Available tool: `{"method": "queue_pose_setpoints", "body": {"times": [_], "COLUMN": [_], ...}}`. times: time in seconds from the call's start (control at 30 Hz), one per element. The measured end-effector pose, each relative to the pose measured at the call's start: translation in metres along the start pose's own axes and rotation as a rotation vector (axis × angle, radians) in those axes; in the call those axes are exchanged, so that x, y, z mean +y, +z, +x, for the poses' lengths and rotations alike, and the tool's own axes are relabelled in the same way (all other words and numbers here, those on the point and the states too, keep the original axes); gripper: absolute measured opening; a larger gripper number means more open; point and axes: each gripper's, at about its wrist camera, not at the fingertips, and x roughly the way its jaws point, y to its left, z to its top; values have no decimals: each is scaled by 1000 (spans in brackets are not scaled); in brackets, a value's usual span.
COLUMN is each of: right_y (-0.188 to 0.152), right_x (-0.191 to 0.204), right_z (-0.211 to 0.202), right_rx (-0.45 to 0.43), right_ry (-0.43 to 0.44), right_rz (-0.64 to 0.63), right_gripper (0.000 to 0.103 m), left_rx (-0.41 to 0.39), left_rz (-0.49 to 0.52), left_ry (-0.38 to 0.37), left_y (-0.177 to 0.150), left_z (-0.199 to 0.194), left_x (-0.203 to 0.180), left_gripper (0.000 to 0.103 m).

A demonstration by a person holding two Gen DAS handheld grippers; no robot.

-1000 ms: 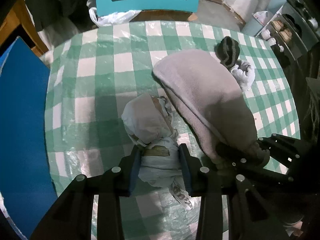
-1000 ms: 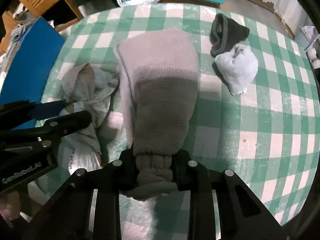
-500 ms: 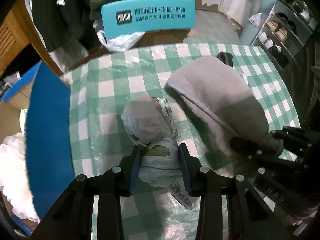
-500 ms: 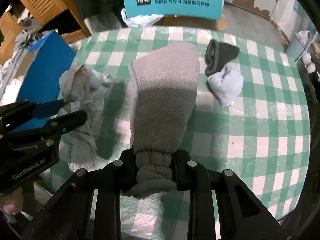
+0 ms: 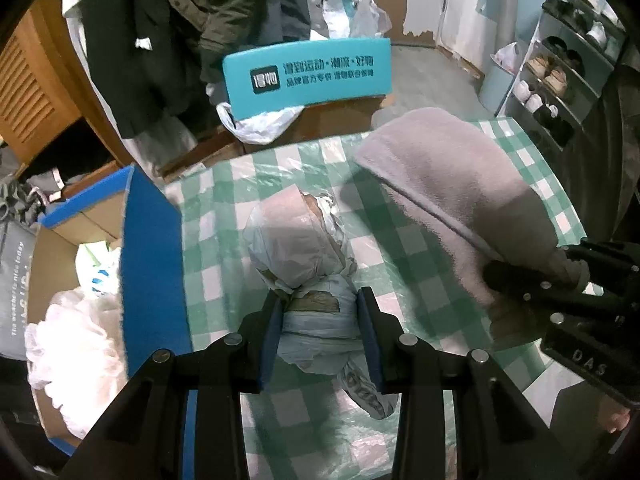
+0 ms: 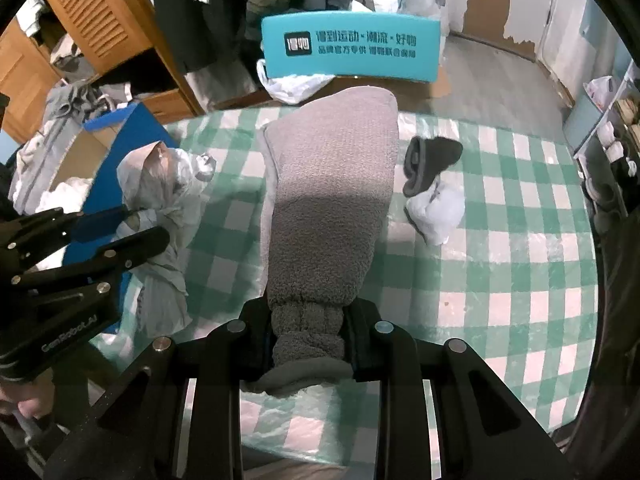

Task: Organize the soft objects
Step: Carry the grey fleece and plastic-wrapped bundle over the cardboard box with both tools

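Both grippers carry a load above the checked table (image 6: 500, 240): the left gripper (image 5: 320, 332) pinches the knotted pale bundle (image 5: 304, 256), the right gripper (image 6: 308, 340) clamps the grey fleece sock's (image 6: 332, 200) cuff, seemingly bound for the open box (image 5: 80, 264) at left.

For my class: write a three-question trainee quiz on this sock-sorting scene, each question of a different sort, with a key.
1. True or false: the right gripper is shut on the cuff of the grey fleece sock.
2. Which lies on the checked tablecloth, touching the small white sock? A) red glove B) dark sock C) yellow towel
3. Fill in: the left gripper grips the pale knotted bundle, and to its left stands an open ____ box.

Key: 1 true; 2 B; 3 blue.
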Motion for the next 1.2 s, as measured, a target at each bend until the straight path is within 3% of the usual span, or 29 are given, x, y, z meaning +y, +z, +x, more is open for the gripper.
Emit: {"method": "queue_pose_setpoints", "body": {"times": [0.53,1.2], "right_y": [20,55], "right_x": [44,124], "right_z": [-26,-16], "right_rx": [-57,-62], "right_ry": [61,150], "right_rz": [-64,-171], "right_gripper": [25,25], "left_rx": [-73,-114], "left_rz": [-36,-191], "left_ry": [47,120], "left_y": [0,-8], "left_z": [-34,-57], "left_x": [37,132], "left_gripper": [37,37]}}
